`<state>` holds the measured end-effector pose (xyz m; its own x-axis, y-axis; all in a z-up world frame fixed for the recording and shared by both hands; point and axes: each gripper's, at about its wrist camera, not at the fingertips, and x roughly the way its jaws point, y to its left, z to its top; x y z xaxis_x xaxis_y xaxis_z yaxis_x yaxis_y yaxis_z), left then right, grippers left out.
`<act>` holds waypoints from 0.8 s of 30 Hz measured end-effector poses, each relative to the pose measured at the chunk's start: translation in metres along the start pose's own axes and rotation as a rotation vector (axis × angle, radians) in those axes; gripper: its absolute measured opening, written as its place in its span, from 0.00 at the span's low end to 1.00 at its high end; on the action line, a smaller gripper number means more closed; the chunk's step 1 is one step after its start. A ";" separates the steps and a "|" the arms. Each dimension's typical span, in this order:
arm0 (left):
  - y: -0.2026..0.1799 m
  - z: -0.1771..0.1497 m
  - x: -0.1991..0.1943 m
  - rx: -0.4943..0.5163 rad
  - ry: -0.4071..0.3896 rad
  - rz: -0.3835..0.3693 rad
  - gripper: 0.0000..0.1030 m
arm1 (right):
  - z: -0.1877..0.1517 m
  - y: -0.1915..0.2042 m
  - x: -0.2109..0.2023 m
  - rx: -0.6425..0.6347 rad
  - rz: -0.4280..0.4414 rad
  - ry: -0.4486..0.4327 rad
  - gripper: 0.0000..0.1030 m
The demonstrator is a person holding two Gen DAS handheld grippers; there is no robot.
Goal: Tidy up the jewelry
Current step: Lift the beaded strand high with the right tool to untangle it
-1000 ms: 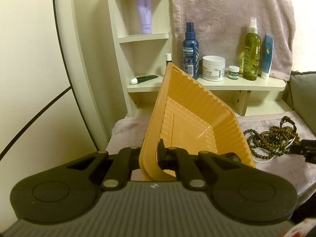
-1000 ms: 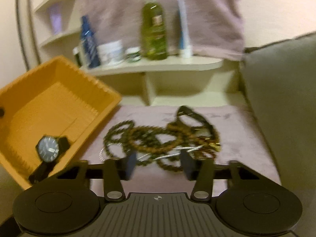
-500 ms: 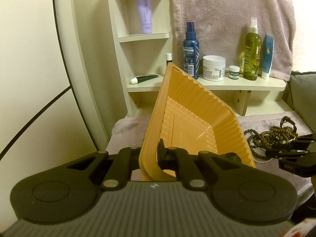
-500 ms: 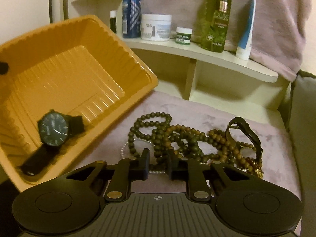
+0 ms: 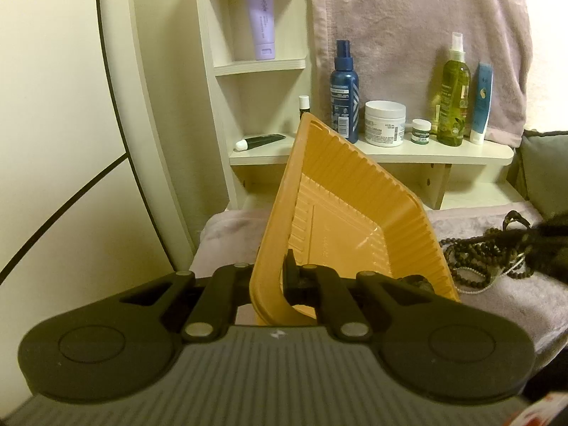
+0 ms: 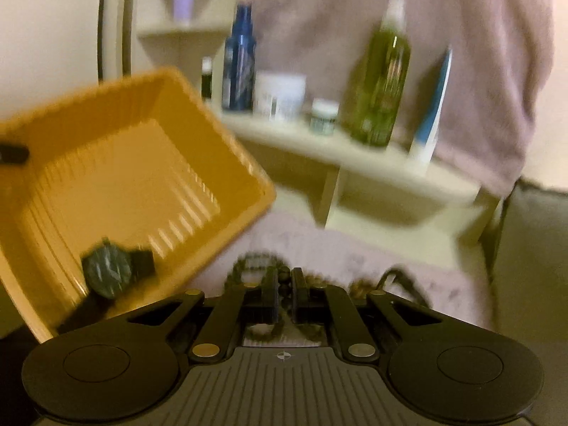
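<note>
- Two grippers are at work over a mauve cloth point(image 5: 443, 222) spread below a cream shelf point(image 5: 443, 151).
- Left gripper point(image 5: 269, 277) is clamped on the near rim of an orange plastic tray point(image 5: 340, 213), one finger outside the wall and one inside; the tray is tilted up on edge, open side facing right.
- A black wristwatch point(image 6: 110, 273) lies in the low corner of the tray, seen from the right wrist view.
- Right gripper point(image 6: 283, 293) has its fingers drawn nearly together on a strand of dark beads point(image 6: 284, 285); that view is motion-blurred, so how firm the grip is cannot be told.
- Tangled beaded necklaces point(image 5: 475, 259) rest on the cloth just right of the tray, with a string of small pale pearls point(image 5: 475, 287) among them.
- On the shelf stand a blue spray bottle point(image 5: 344, 92), a white jar point(image 5: 385, 122), a small green-lidded jar point(image 5: 421, 130), an olive-oil spray bottle point(image 5: 453, 99) and a blue tube point(image 5: 482, 103).
</note>
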<state>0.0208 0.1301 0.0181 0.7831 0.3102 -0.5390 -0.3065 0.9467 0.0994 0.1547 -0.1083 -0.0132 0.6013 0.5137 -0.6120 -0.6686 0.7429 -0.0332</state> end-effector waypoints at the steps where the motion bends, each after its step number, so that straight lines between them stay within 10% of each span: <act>1: 0.000 0.000 0.000 0.001 0.000 0.000 0.06 | 0.006 -0.001 -0.006 -0.004 -0.002 -0.019 0.07; 24: 0.001 0.000 -0.005 0.003 -0.014 -0.015 0.06 | 0.152 -0.028 -0.128 -0.103 -0.025 -0.347 0.06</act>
<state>0.0166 0.1296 0.0205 0.7954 0.2970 -0.5283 -0.2929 0.9515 0.0939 0.1627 -0.1301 0.1860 0.7191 0.6238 -0.3062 -0.6814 0.7193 -0.1349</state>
